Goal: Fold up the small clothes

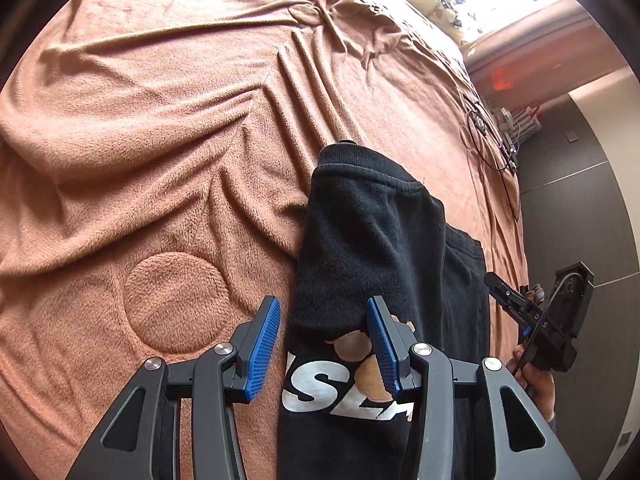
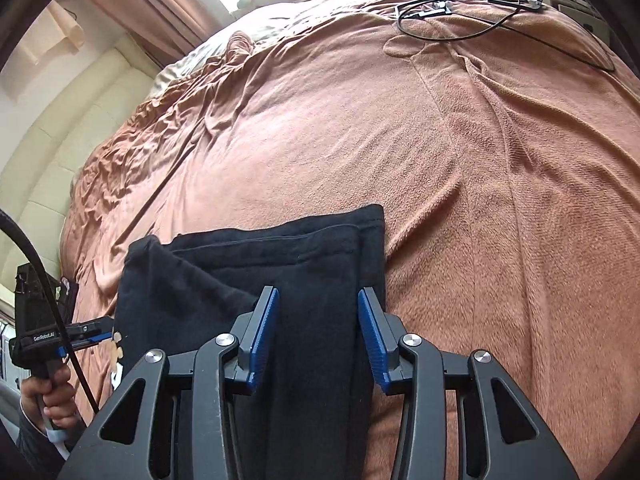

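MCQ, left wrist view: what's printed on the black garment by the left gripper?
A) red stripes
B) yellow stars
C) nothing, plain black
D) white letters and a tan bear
D: the black garment shows white lettering and a tan bear figure between the left gripper fingers.

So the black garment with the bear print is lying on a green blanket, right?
Not quite: the blanket is a brownish orange, not green. The left wrist view shows it clearly, with the black garment and its bear print lying on it.

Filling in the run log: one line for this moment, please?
black garment: part-folded on brown blanket | left gripper: open above it | right gripper: open above it
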The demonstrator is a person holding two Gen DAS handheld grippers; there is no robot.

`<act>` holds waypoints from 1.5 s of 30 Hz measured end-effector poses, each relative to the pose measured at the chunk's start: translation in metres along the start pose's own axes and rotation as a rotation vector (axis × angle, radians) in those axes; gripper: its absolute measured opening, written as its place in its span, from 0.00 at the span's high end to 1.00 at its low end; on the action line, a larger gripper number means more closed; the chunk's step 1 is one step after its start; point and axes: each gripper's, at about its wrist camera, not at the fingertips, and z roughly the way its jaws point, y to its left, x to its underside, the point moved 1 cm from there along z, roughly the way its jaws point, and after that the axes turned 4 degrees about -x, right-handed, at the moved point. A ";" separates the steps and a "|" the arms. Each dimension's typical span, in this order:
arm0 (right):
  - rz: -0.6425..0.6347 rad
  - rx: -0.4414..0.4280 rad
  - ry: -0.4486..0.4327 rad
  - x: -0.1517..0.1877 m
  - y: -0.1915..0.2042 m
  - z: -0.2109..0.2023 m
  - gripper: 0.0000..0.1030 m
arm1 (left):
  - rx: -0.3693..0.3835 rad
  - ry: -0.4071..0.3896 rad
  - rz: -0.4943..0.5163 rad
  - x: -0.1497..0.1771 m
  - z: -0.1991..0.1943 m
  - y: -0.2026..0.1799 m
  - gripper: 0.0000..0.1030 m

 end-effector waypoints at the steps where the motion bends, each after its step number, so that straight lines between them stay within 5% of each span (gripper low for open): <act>1: 0.005 0.001 0.005 -0.002 -0.001 0.004 0.64 | -0.001 0.001 -0.001 -0.001 0.001 0.000 0.55; 8: 0.000 0.023 -0.017 -0.014 0.003 0.005 1.00 | -0.048 -0.006 0.029 -0.011 0.005 -0.003 0.55; 19: -0.076 0.055 -0.134 -0.019 0.017 -0.030 1.00 | -0.062 -0.017 0.062 -0.024 0.005 -0.016 0.55; 33: 0.018 0.122 -0.028 -0.014 0.007 -0.005 1.00 | -0.109 0.017 0.087 -0.027 0.025 -0.016 0.55; 37: 0.001 0.086 -0.043 -0.015 0.014 -0.024 0.96 | -0.105 0.017 0.081 -0.025 0.022 -0.013 0.55; 42: -0.036 0.030 -0.052 -0.003 0.022 -0.038 0.60 | -0.101 0.018 0.075 -0.020 0.020 -0.010 0.55; 45: -0.069 -0.003 -0.018 0.007 0.027 -0.032 0.60 | -0.100 0.019 0.072 -0.017 0.020 -0.010 0.55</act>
